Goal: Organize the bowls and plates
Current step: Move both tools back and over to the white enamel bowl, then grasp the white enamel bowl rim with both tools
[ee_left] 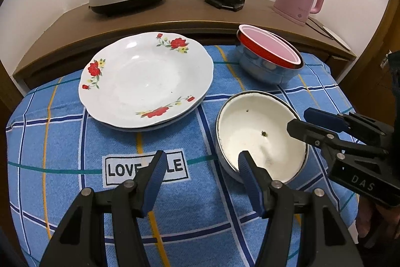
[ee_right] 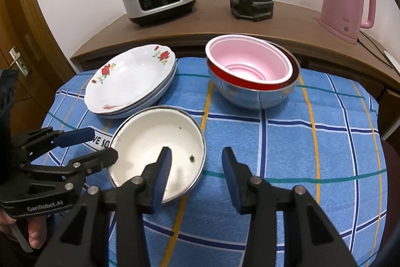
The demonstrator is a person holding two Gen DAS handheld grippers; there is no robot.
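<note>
1. My biggest worry is the white enamel bowl (ee_right: 157,149) skidding on the blue checked towel (ee_right: 300,142) if either finger nudges its rim before I clamp.
2. My left hand-held gripper (ee_left: 202,167) hangs released, one finger over the bowl's near edge; my right hand-held gripper (ee_right: 197,164) is also spread wide, one finger inside the bowl, gripping nothing.
3. A tilted lift could knock the stacked floral plates (ee_left: 147,79) just beside it.
4. The bowl sits upright on the covered tabletop, cream inside with dark specks, a metal-edged rim; the nested pink and red bowls (ee_right: 252,66) stand behind.
</note>
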